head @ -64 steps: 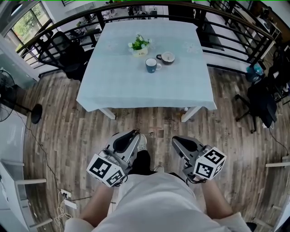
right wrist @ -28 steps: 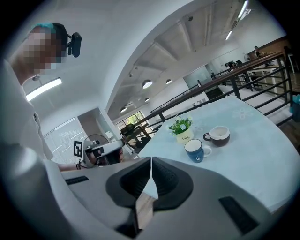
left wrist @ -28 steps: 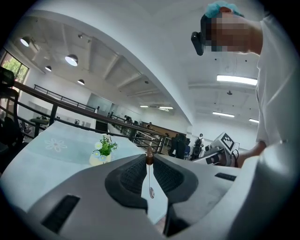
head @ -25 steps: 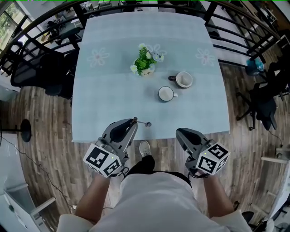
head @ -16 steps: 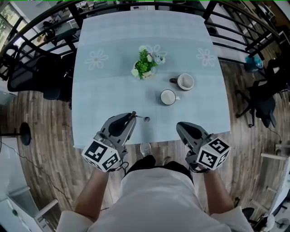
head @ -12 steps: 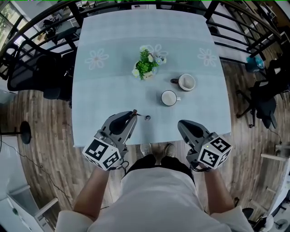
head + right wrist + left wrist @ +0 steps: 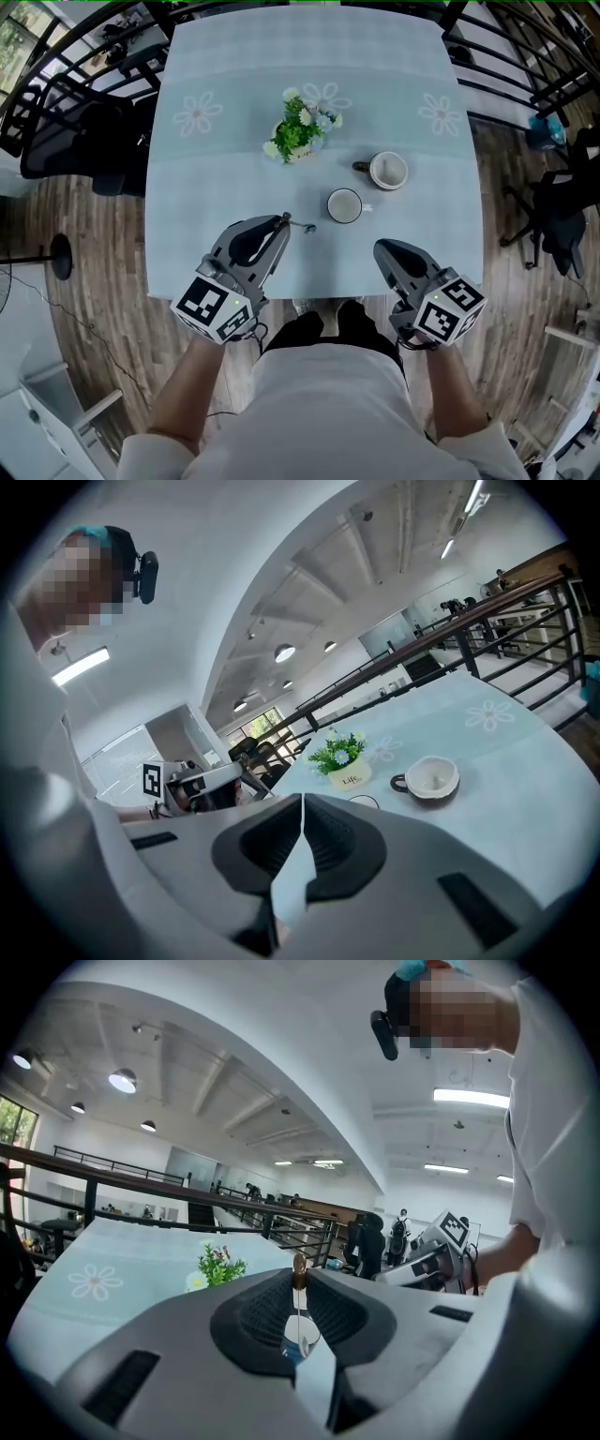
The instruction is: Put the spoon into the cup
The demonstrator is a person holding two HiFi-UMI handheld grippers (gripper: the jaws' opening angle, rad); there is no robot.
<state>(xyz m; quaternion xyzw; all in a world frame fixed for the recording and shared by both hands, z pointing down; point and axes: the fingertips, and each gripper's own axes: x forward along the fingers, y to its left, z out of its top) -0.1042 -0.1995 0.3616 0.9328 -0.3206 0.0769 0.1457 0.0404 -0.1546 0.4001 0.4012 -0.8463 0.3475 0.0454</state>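
A thin metal spoon (image 7: 300, 224) sticks out to the right from my left gripper (image 7: 283, 220), which is shut on its handle above the near part of the table. In the left gripper view the spoon (image 7: 299, 1283) stands between the closed jaws, and the blue cup (image 7: 298, 1338) shows through the gap behind it. The blue cup (image 7: 344, 205) stands upright a short way right of the spoon's bowl. My right gripper (image 7: 382, 246) hovers shut and empty over the table's near edge, below and right of the cup.
A brown and white cup (image 7: 387, 171) stands beyond the blue one. A small flower pot (image 7: 298, 131) sits mid-table on the pale blue cloth (image 7: 216, 178). A black chair (image 7: 80, 131) is at the left, and dark railings (image 7: 534, 56) run behind the table.
The person has stepped up to the table. Both grippers have moved forward over its near edge, and the left one has carried the spoon closer to the blue cup.
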